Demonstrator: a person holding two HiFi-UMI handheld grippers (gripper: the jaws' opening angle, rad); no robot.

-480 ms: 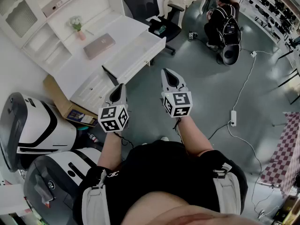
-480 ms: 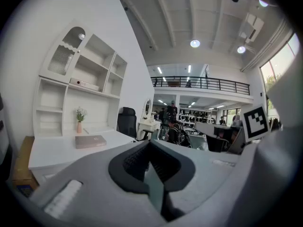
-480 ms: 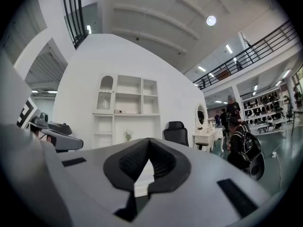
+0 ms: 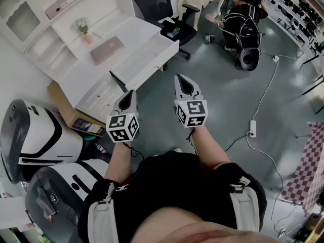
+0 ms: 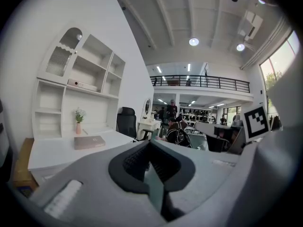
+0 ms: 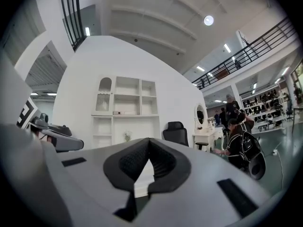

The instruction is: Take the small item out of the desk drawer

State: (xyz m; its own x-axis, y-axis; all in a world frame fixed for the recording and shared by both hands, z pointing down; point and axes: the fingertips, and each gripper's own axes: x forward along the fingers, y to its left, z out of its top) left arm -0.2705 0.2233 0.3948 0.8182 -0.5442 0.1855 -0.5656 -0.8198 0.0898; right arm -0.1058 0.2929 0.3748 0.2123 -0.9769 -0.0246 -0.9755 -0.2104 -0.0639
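Note:
The white desk (image 4: 76, 75) stands at the upper left of the head view, and its long shallow drawer (image 4: 147, 54) looks pulled out toward the floor. No small item shows in it from here. My left gripper (image 4: 129, 95) hangs in the air just off the desk's front corner, with its jaws shut and empty. My right gripper (image 4: 183, 81) is beside it over the grey floor, also shut and empty. In the left gripper view the left gripper (image 5: 150, 146) points toward the desk (image 5: 61, 148). In the right gripper view the right gripper (image 6: 148, 148) faces the white shelf unit (image 6: 125, 108).
On the desk lie a pink notebook (image 4: 107, 49) and a small flower vase (image 4: 83, 28). A black office chair (image 4: 164, 9) stands behind it. A cardboard box (image 4: 66, 110) and two white machines (image 4: 35, 135) sit at the left. Cables with a power strip (image 4: 251, 127) cross the floor, and a crouching person (image 4: 243, 19) is at the back.
Neither gripper has moved. The crouching person at the back has stretched an arm out to the left.

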